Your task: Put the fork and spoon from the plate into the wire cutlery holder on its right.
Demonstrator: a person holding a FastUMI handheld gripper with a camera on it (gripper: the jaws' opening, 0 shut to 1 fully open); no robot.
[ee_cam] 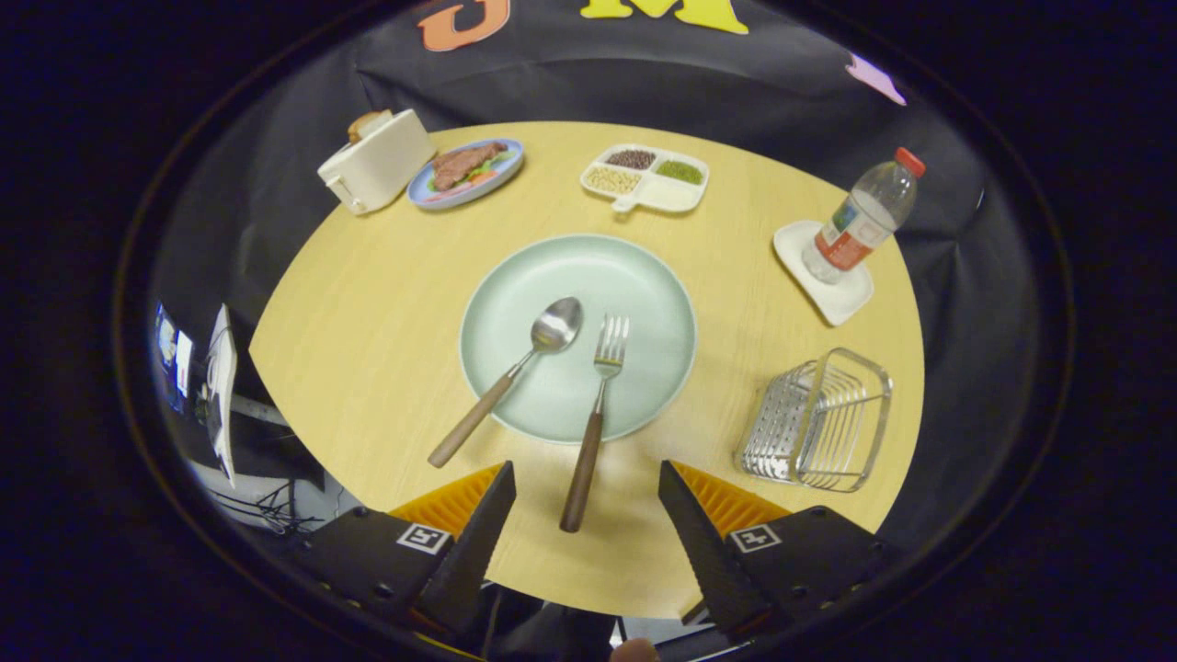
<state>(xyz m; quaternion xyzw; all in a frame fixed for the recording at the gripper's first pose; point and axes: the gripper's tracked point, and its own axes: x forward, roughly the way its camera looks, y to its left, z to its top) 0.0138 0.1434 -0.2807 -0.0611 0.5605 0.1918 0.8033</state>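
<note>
A pale green plate [634, 285] sits in the middle of the round wooden table [386, 303]. On it lie a spoon [515, 372] and a fork [596, 418], both with brown wooden handles that stick out over the plate's near rim. The fork's handle end lies between my fingertips, lower than them on the table. My gripper [587, 480] is open, held above the table's near edge, touching nothing. The wire cutlery holder [818, 418] stands to the right of the plate, just beyond my right finger [691, 529].
At the far side stand a white toaster [375, 164], a blue plate of food [466, 172] and a white divided dish of beans [646, 177]. A water bottle [862, 219] rests on a white coaster [828, 276] at the right, beyond the holder.
</note>
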